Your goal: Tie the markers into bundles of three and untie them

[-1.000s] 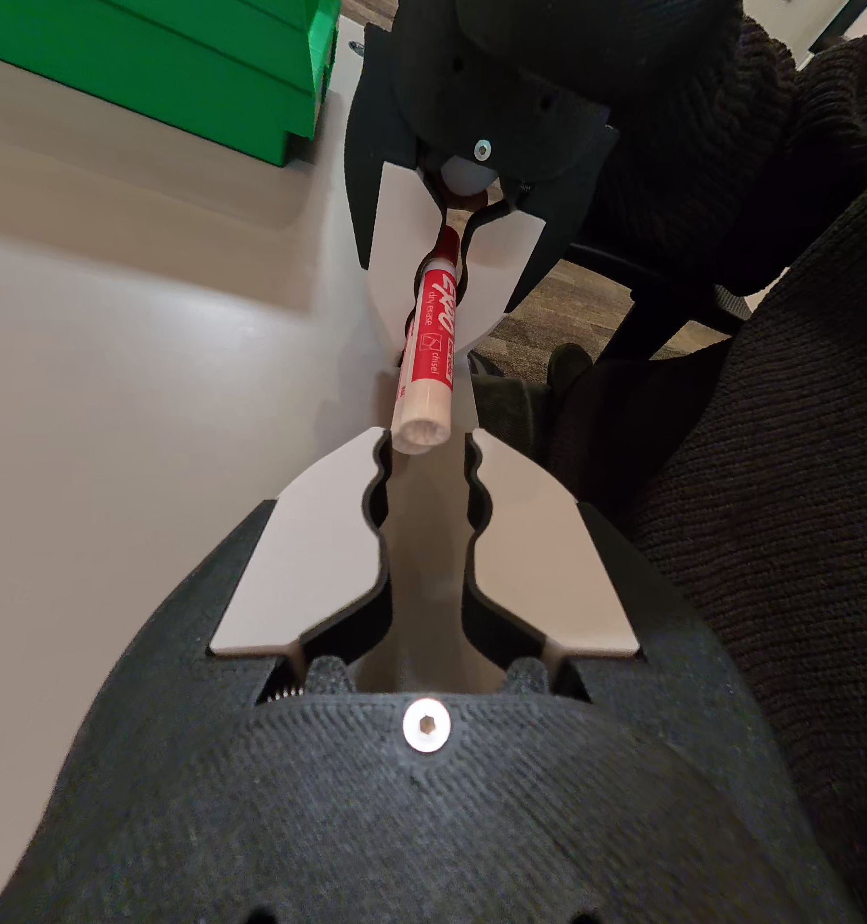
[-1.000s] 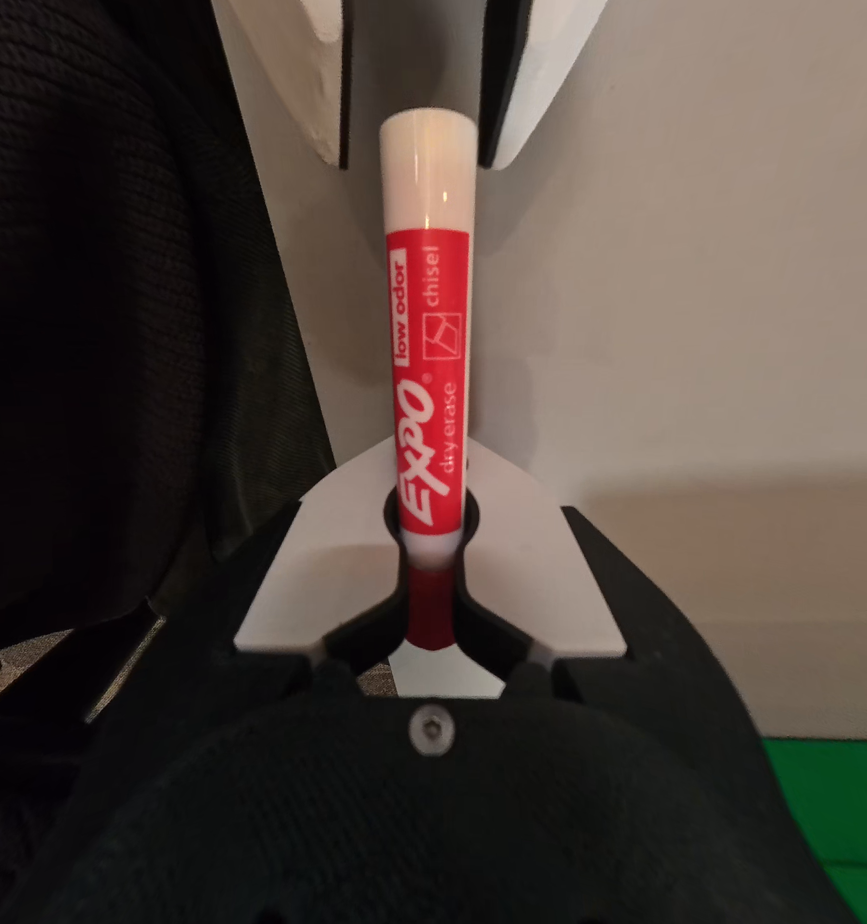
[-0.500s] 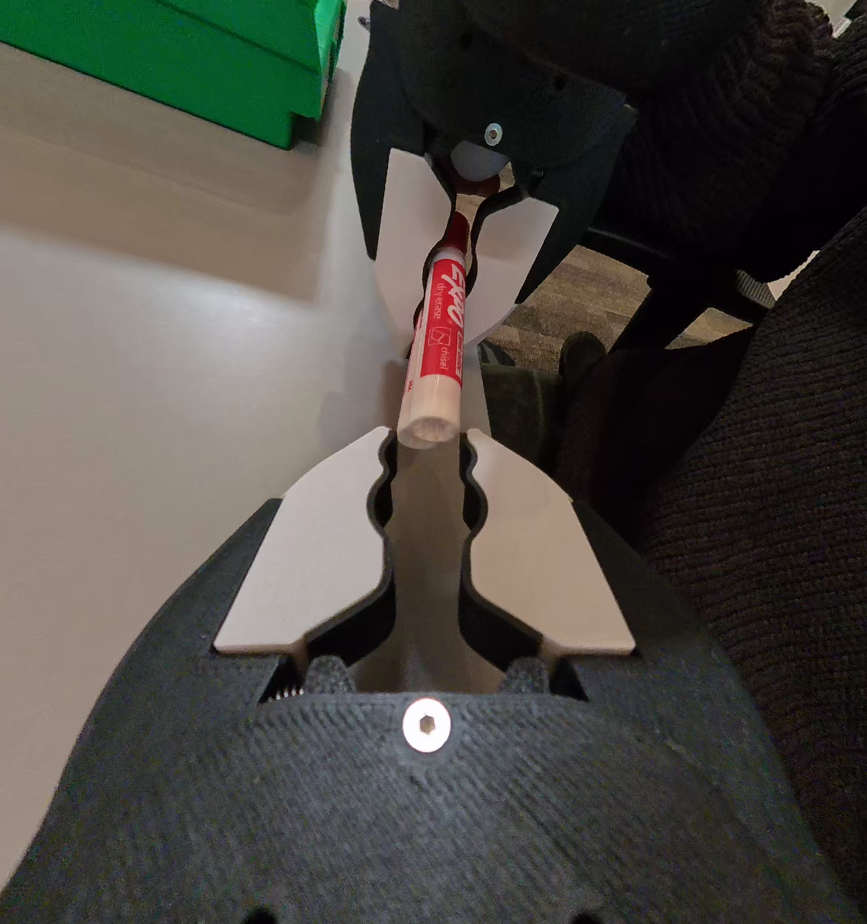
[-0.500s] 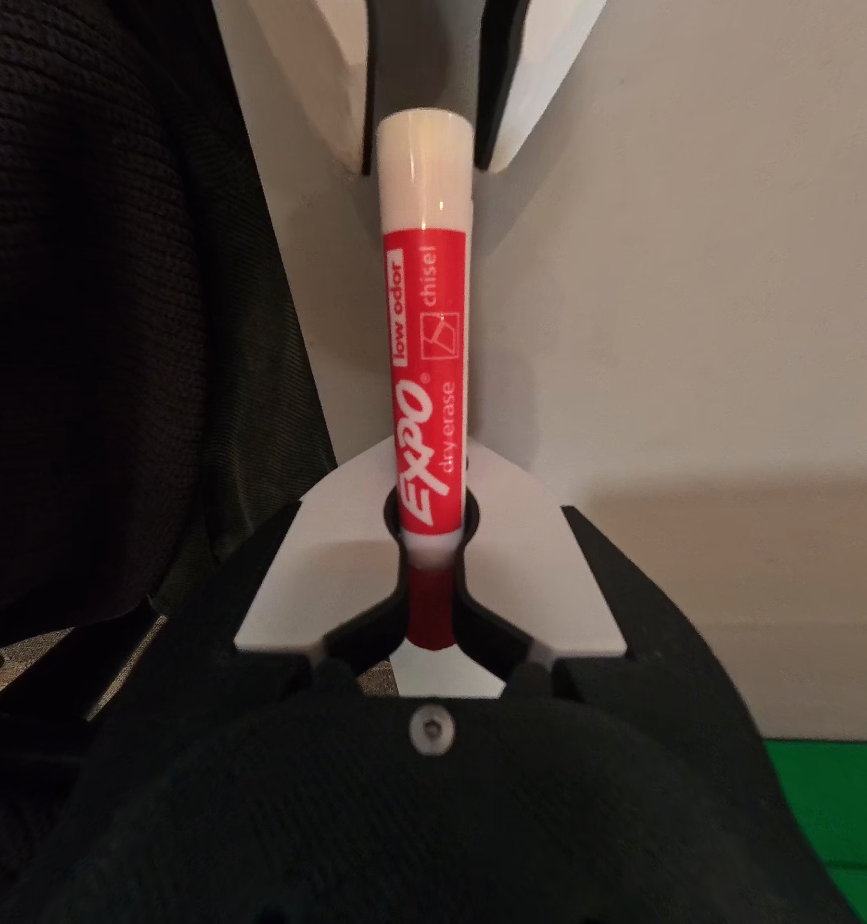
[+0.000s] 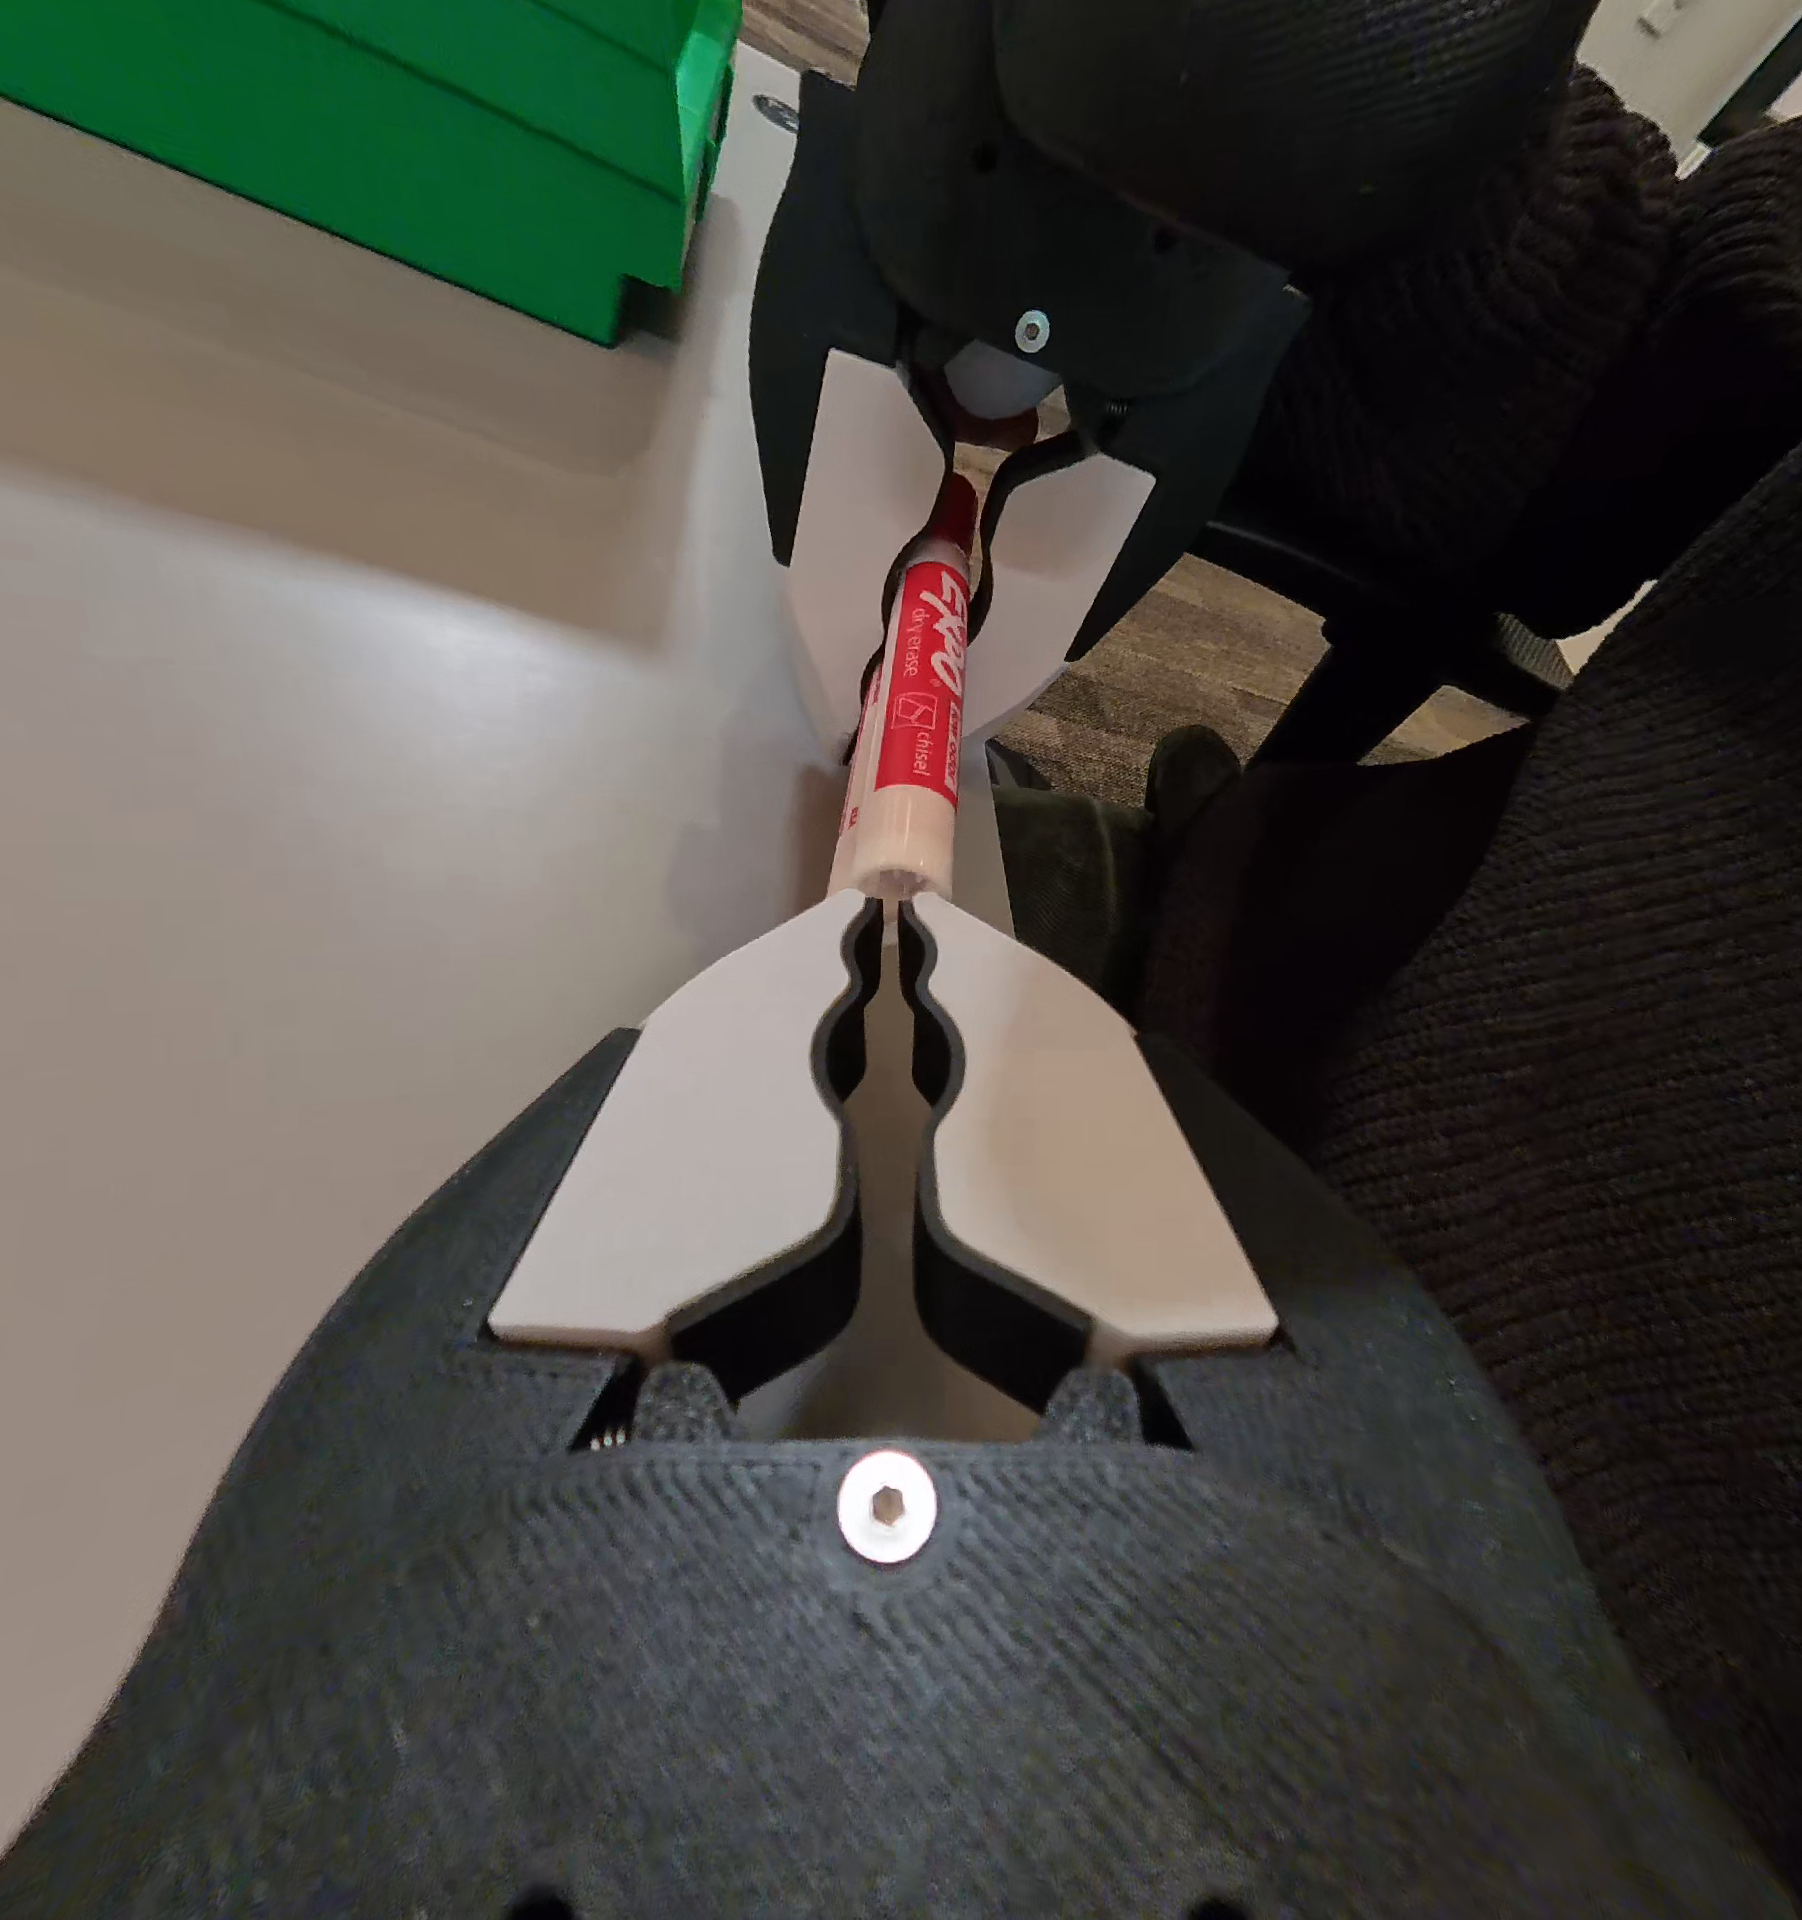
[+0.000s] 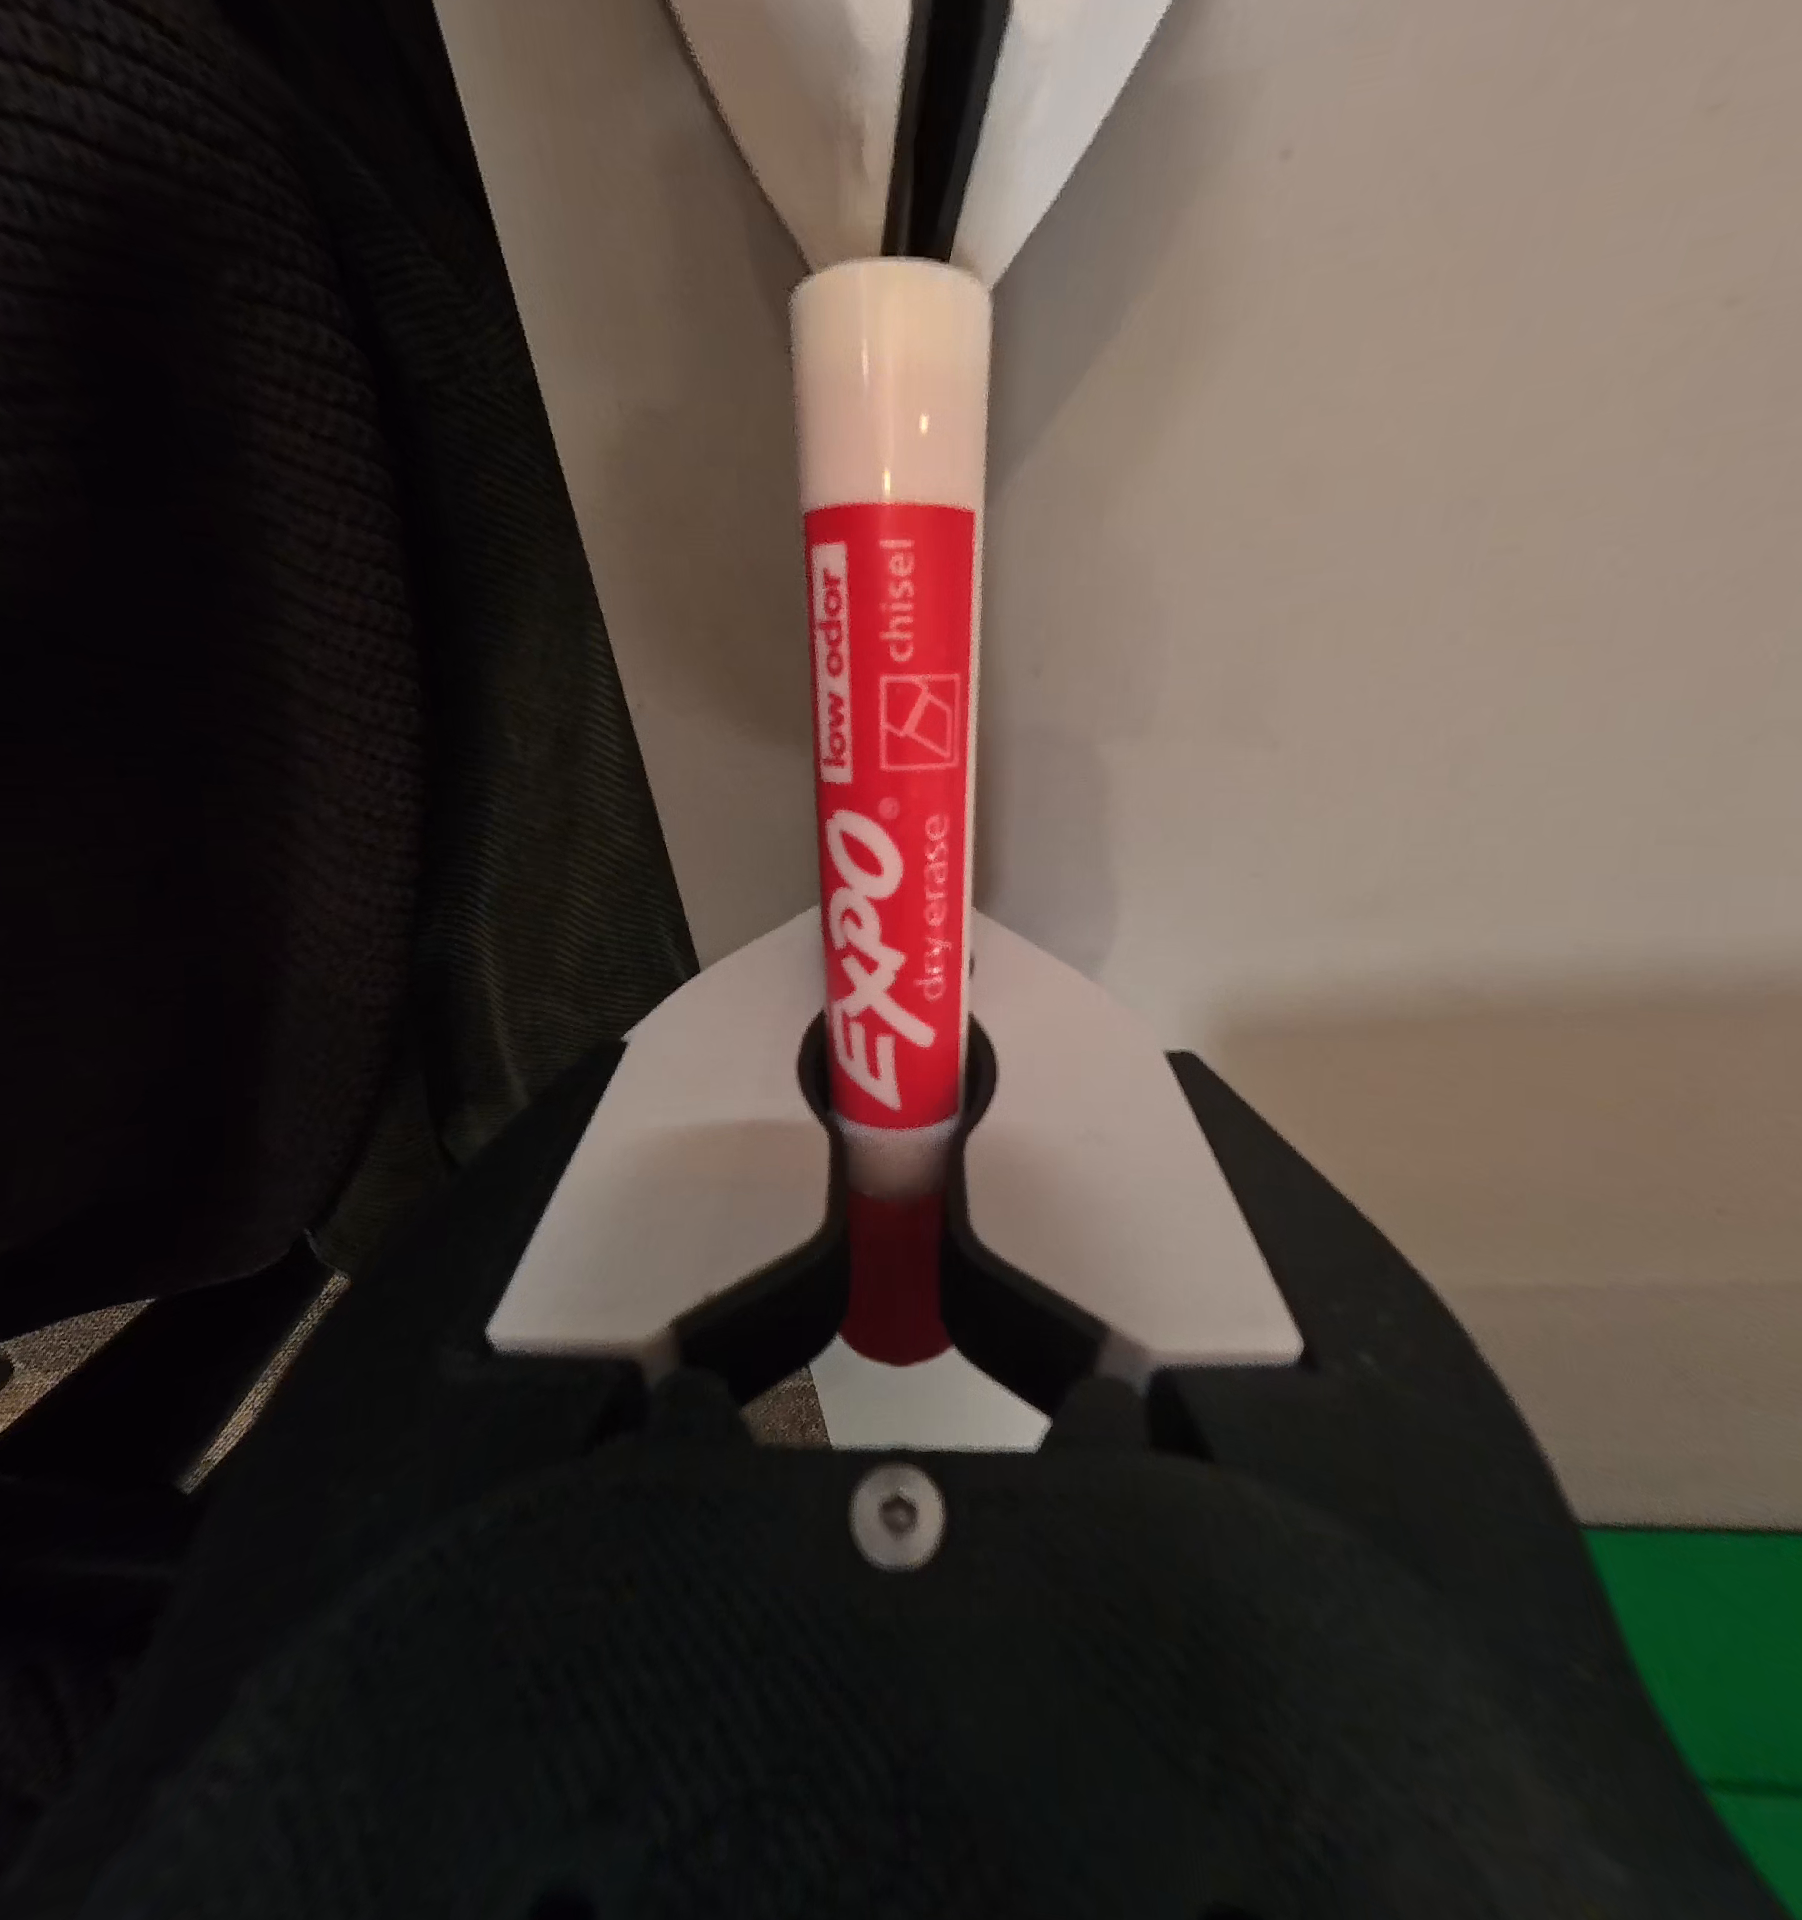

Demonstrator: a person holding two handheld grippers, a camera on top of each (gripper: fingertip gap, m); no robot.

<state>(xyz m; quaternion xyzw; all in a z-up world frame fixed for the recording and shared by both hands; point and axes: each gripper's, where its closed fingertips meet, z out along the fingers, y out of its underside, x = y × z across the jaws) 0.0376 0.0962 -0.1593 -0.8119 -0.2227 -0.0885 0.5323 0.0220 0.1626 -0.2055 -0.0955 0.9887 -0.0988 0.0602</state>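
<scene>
A red-and-white dry-erase marker is held in my right gripper, which is shut on its lower barrel just above the red cap. The marker's white back end points at my left gripper. The left jaws stand nearly together with nothing between them, and their tips meet the marker's white end. In the left wrist view the right gripper faces me with the marker in it. In the right wrist view the left gripper shows at the top, closed behind the marker's end.
Both grippers hover over the edge of a pale table. A green bin stands at the far left of the table and also shows in the right wrist view. A person's dark knit sleeve is to the right.
The left gripper's jaws have closed from a wide gap to nearly touching. The marker's white end has come right up to their tips. The right gripper keeps its hold.
</scene>
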